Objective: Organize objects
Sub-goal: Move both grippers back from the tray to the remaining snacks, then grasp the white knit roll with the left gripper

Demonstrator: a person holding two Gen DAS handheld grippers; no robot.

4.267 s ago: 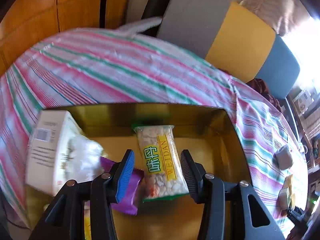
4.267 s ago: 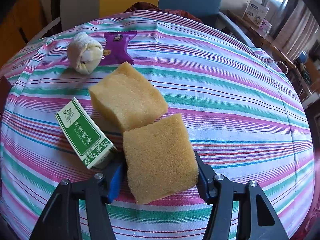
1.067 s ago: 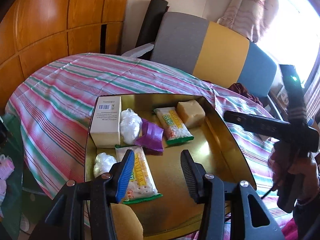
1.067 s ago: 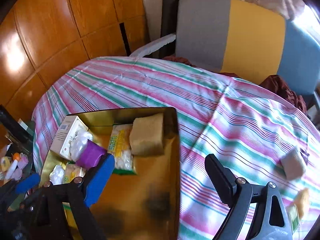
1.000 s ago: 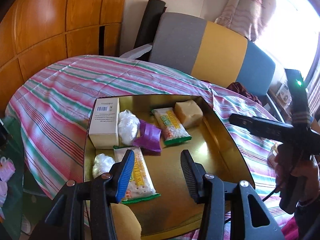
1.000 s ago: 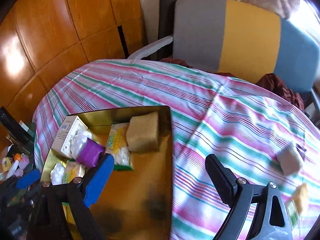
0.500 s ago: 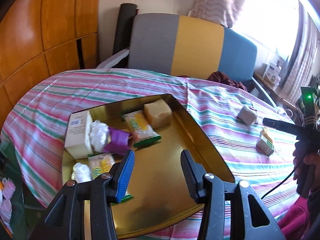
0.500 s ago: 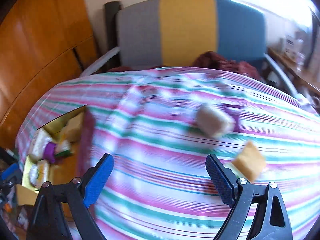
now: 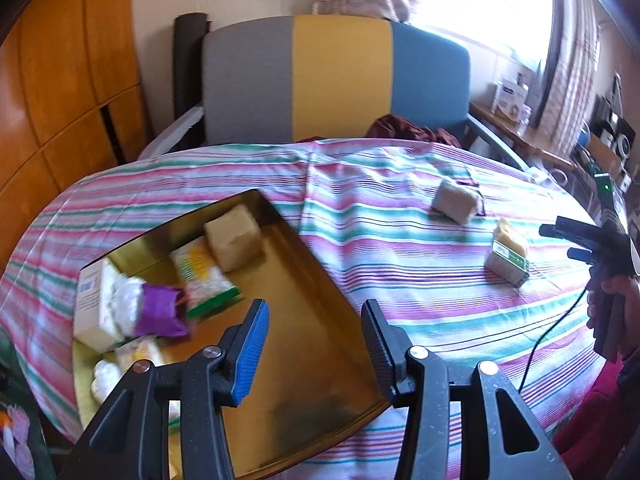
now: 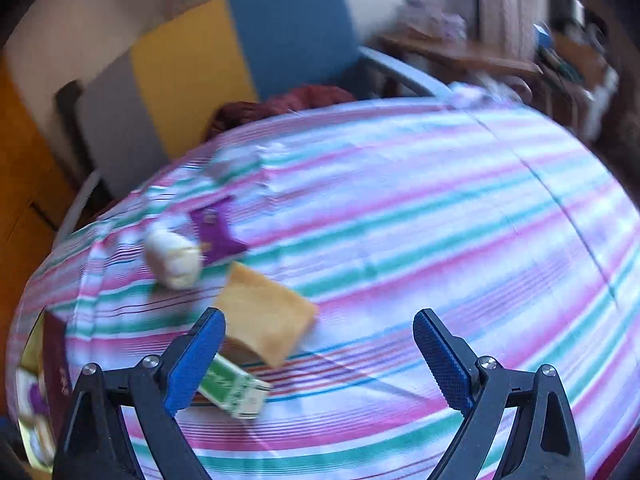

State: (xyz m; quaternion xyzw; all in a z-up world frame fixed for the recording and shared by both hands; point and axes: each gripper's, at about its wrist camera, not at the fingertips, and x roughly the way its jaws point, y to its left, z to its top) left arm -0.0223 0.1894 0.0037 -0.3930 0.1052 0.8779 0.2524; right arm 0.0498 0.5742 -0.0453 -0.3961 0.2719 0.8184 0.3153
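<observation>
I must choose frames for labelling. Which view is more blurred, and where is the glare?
Right wrist view: strong motion blur; the sponge, green box and tablecloth stripes are smeared. Left wrist view: sharper on the tablecloth, but things in the tin are slightly smeared, and the window at top right is blown out white. Both views bend straight lines at the edges.

A table under a striped cloth carries a gold tray, a sponge, a green box, a pale bundle and a purple packet.
</observation>
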